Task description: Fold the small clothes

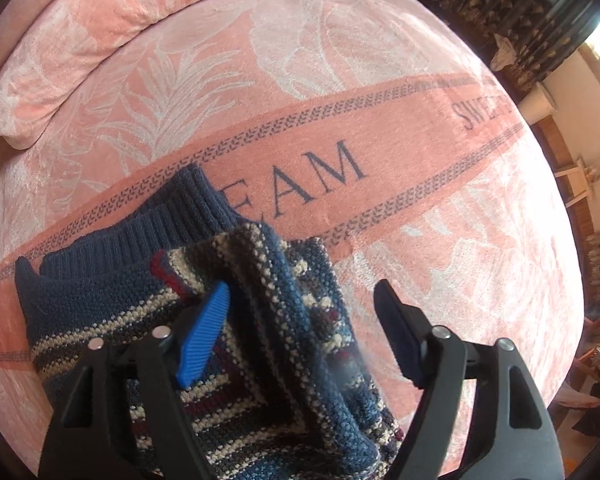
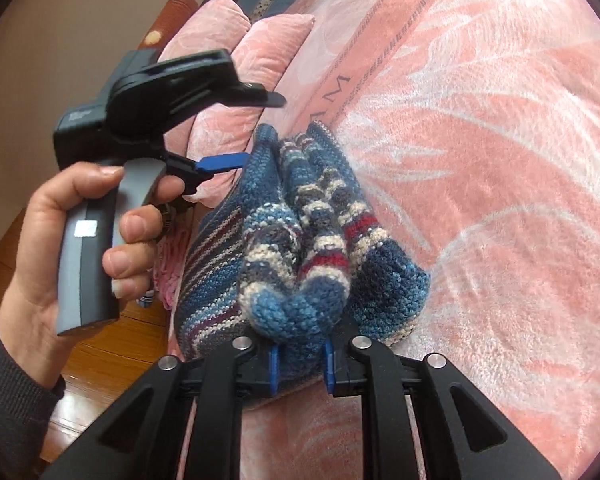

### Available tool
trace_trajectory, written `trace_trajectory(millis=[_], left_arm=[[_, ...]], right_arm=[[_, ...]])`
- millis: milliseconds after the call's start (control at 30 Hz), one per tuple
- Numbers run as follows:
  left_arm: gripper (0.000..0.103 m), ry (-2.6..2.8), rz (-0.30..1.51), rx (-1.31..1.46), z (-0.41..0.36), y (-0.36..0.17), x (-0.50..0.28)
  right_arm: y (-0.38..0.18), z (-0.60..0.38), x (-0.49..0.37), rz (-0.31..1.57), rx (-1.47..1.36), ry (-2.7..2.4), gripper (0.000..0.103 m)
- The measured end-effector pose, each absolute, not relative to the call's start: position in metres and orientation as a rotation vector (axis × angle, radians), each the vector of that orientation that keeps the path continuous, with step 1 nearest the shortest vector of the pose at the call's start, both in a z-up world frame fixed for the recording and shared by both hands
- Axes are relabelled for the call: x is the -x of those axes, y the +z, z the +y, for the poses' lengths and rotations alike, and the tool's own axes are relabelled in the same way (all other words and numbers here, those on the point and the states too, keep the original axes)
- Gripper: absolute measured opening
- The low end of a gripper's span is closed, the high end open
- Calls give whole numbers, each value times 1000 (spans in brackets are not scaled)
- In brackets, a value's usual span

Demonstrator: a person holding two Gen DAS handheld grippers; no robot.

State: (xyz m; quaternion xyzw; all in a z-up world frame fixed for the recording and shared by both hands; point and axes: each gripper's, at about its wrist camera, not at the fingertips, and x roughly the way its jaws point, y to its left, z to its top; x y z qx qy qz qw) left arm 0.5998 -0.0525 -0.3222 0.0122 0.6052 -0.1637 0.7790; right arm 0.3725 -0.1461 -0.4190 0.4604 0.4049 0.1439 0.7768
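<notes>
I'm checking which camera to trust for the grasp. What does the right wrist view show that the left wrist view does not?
Only the right wrist view shows the right gripper shut on a bunched fold of the knit sweater, the hand holding the left gripper's handle, pink pillows and wooden floor. Only the left wrist view shows the sweater's ribbed navy band, the blanket's lettering "EAM", and the left gripper open above the sweater. Both share the sweater and the pink blanket.
</notes>
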Motion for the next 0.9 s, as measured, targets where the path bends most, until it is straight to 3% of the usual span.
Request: trace_trajectory(millis=[33, 100, 167, 300, 467, 533, 567, 600, 667, 900], left_arm=[[82, -385, 1283, 25, -44, -312, -595], [83, -448, 1249, 100, -23, -292, -580], [85, -488, 1216, 129, 2, -272, -555], [88, -575, 1199, 209, 67, -248, -488], [88, -586, 1226, 280, 137, -256, -428], [88, -591, 1238, 383, 158, -266, -427], [88, -602, 1245, 447, 163, -271, -430], [88, -616, 1247, 510, 165, -276, -434], [88, -661, 1237, 629, 165, -283, -443], [88, -774, 1238, 761, 128, -308, -486]], right_arm=[[-421, -150, -372, 879, -1026, 327, 27], [-419, -157, -373, 872, -1078, 375, 54], [-416, -164, -374, 873, -1107, 422, 69], [-421, -176, -383, 902, -1208, 514, 69], [-420, -174, -418, 1008, -1202, 580, 69], [-420, -169, -434, 1073, -1159, 585, 66], [-419, -165, -442, 1107, -1125, 588, 55], [-417, -162, -447, 1132, -1071, 585, 34], [-411, -159, -448, 1158, -979, 565, 25], [-430, -187, -435, 1185, -1037, 514, 23]])
